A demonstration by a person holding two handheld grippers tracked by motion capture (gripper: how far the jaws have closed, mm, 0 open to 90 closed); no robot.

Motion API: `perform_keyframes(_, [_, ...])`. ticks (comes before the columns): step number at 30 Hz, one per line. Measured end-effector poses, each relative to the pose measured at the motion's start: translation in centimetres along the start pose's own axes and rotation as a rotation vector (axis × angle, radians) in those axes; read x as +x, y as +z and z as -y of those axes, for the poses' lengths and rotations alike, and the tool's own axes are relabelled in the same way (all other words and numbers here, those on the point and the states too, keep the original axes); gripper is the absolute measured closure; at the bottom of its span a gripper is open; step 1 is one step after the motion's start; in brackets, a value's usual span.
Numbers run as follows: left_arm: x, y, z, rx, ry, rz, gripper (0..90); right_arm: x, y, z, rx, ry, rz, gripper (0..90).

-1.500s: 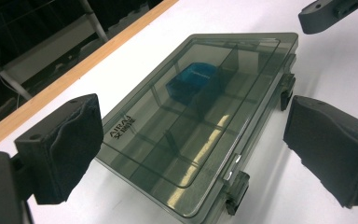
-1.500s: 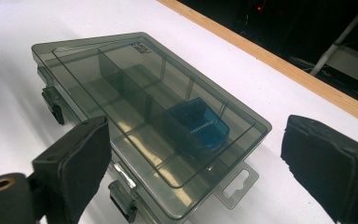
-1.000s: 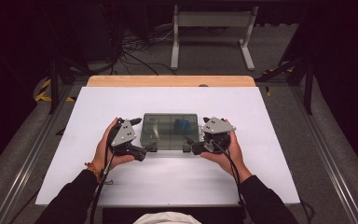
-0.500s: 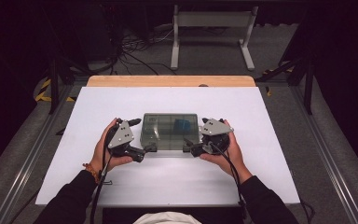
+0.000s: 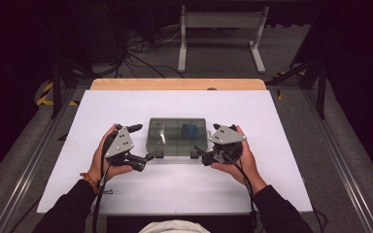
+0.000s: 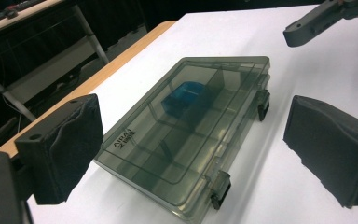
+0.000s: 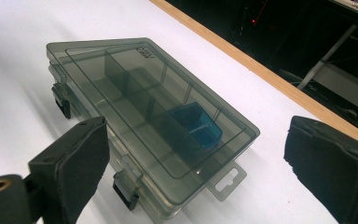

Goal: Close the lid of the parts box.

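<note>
A smoky translucent compartment box lies shut on the white table, with a blue item inside its right half. My left gripper stands open at the box's left end, its jaws apart and off the box. My right gripper stands open at the right end. In the left gripper view the box lies between the pads, with two front latches down. In the right gripper view the box and the blue item sit between the wide-open pads.
The white table top has a wooden strip along its far edge. Behind it are a white metal stand and cables on the floor. A hang tab juts from the box's right end.
Both grippers have drawn slightly outward from the box's ends, the left one a little farther. The box has not moved.
</note>
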State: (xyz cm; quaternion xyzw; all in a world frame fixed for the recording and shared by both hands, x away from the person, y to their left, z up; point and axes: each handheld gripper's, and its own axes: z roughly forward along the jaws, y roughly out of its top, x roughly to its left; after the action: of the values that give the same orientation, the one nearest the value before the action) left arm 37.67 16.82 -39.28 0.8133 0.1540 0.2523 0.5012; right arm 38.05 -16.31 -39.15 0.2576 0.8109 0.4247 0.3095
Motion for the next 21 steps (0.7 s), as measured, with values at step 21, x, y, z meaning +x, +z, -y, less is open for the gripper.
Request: perform_keyframes(21, [-0.8, -3.2, 0.3, -0.038, 0.0, -0.017, 4.7, 0.3, -2.0, 0.6, -0.011, -0.013, -0.003, 7.2])
